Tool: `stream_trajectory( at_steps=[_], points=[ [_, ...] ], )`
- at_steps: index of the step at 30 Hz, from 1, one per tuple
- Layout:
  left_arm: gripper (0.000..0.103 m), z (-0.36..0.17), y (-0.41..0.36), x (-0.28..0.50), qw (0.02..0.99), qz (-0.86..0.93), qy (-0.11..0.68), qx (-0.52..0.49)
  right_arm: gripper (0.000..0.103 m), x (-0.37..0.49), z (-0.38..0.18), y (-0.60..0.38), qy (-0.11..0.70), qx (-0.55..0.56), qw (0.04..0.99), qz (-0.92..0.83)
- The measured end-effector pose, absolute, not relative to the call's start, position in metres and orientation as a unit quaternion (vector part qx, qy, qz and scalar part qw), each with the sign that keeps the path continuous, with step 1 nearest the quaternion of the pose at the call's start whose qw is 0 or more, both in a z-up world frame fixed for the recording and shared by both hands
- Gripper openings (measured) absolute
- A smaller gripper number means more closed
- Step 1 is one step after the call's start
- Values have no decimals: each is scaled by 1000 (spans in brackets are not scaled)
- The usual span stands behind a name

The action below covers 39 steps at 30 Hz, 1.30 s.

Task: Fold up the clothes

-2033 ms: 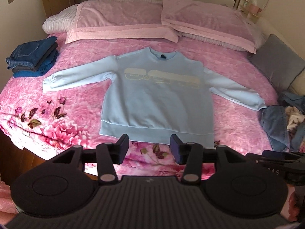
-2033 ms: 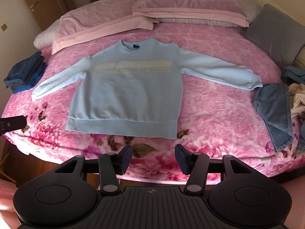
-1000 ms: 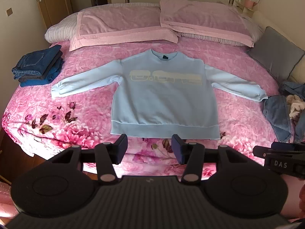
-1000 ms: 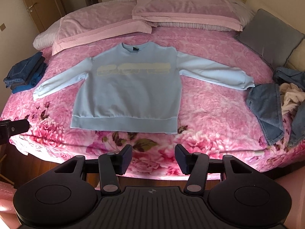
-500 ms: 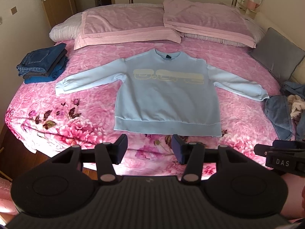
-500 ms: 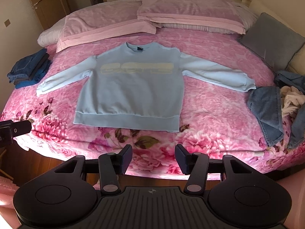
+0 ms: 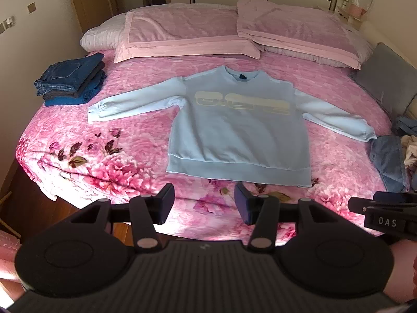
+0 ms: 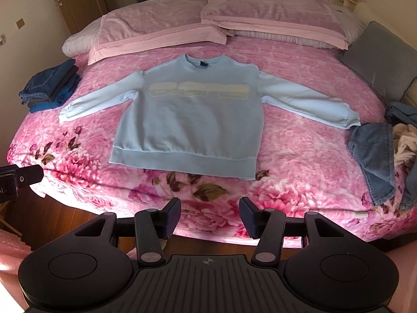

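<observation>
A light blue sweatshirt [image 7: 238, 133] with pale yellow lettering lies flat, face up, on the pink floral bed [image 7: 130, 135], both sleeves spread out sideways. It also shows in the right wrist view [image 8: 190, 122]. My left gripper [image 7: 204, 204] is open and empty, held off the bed's near edge, short of the hem. My right gripper [image 8: 209, 217] is open and empty, also off the near edge, below the hem. The right gripper's body shows at the right edge of the left wrist view [image 7: 385, 217].
A stack of folded jeans [image 7: 71, 82] sits at the bed's left. A heap of unfolded denim and white clothes [image 8: 383, 154] lies at the right edge. Two pink pillows [image 7: 187, 34] line the back, and a grey cushion [image 8: 380, 52] stands at the right. Wooden floor [image 8: 52, 216] lies below.
Both grippers have drawn back from the bed, so the sweatshirt sits farther off in the frames. Both stay open. The sweatshirt has not moved.
</observation>
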<state>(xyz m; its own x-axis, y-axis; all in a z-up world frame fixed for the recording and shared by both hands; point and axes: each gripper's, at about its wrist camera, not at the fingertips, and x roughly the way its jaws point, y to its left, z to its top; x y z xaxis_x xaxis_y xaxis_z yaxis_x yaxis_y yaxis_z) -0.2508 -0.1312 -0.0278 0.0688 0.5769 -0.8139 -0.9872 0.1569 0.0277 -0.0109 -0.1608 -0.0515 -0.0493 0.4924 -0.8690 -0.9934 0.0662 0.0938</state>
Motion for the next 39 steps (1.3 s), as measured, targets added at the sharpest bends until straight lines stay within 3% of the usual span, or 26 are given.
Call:
stream_trajectory(
  at_steps=[18,28,39],
  points=[
    [47,-46,-62,-252,660,588,353,-307,53,6,-69,-109,423,-305,617,590],
    [47,-83,74,-302,656,589,279,-380,53,50,-87,-23,442,-187,658,580],
    [46,-173,238,-445,548,655,213,-474,53,80,-133,111,503,-171,689,493]
  ],
)
